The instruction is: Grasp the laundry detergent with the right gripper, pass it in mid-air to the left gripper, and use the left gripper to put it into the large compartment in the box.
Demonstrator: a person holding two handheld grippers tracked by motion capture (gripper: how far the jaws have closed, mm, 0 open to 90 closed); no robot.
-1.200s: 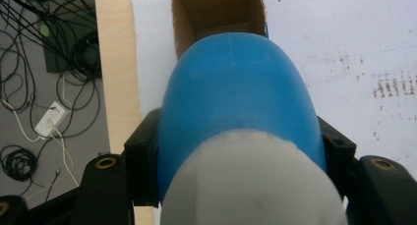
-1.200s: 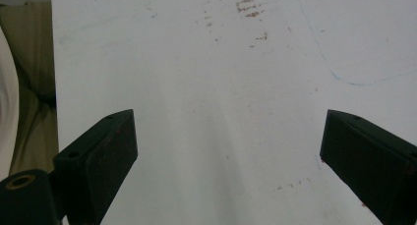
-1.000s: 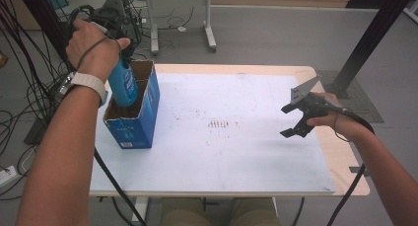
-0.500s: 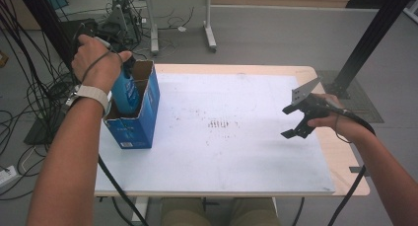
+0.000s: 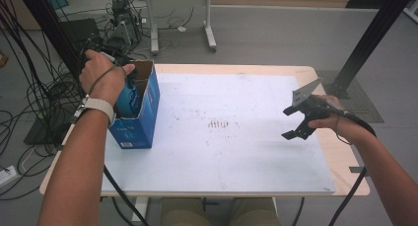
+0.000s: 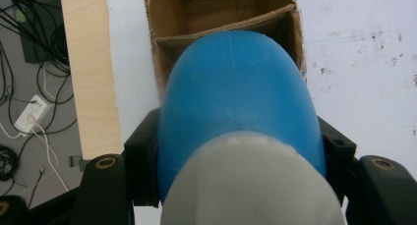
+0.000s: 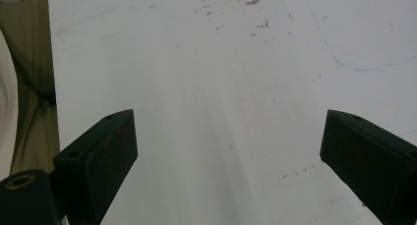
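One open-topped blue cardboard box (image 5: 140, 118), standing upright near the far left corner of the table (image 5: 340, 159), on the white sheet (image 5: 236, 137) covering most of the top. Brown inside, flaps up, far end of the interior bare in the left gripper view (image 6: 221, 9). Partly sunk into the near end: a blue bottle (image 5: 129, 98) with a pale grey cap end (image 6: 251, 185), tilted, lower part below the rim, upper part above it. Clamped on that bottle from both sides, the left gripper (image 5: 116, 70), black jaws pressed against the blue body just past the cap. Right gripper (image 5: 296, 122) by the right edge of the table, well apart from the box, jaws spread wide with nothing between, only stained white sheet beneath. Faint reddish specks scattered around the sheet's middle.
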